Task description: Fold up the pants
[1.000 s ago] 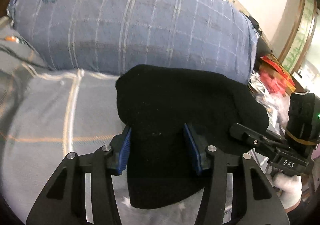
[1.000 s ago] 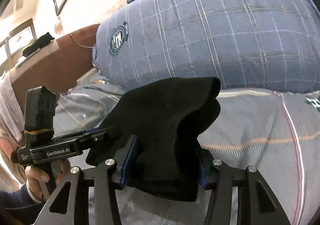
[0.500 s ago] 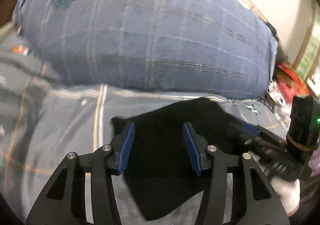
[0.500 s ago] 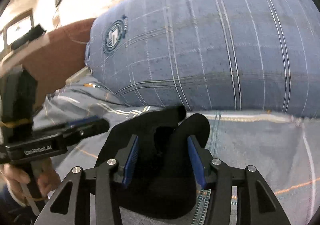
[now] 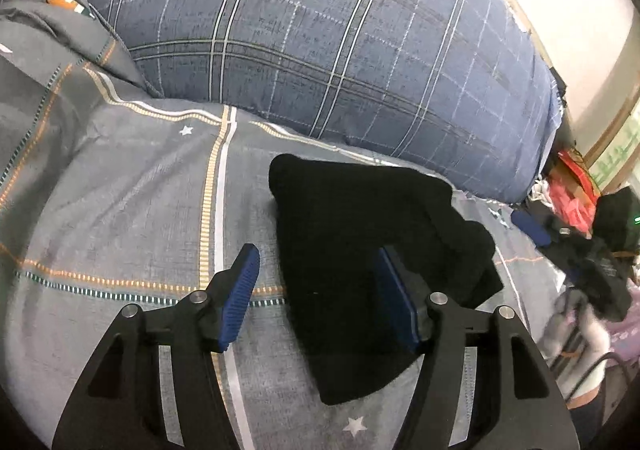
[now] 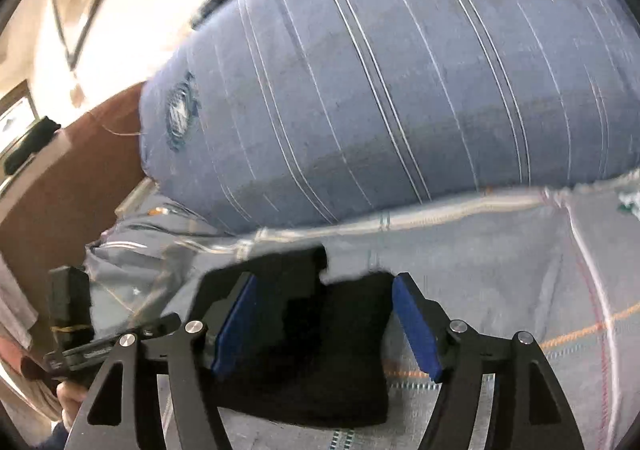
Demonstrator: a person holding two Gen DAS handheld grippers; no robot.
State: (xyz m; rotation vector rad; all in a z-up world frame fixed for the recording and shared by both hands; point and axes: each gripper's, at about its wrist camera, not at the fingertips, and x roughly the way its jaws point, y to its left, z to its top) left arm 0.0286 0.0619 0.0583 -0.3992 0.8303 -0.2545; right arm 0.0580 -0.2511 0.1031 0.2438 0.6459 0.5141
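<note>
Black pants (image 5: 372,258) folded, lying on bed (image 5: 120,217) near blue pillow (image 5: 320,49). Left tool (image 5: 318,290), right tool (image 6: 328,322): jaws just opened, both released, pads clear of pants.

A home bedroom, going by the bed sheet (image 5: 120,217) in grey with stars and stripes. Against its far edge, a big blue plaid pillow (image 5: 320,41); beyond that pillow, a brown headboard (image 6: 68,185) and pale wall.

left gripper (image 5: 318,292) | black frame | blue ribbed pads (image 5: 242,296) | silver screws
</note>
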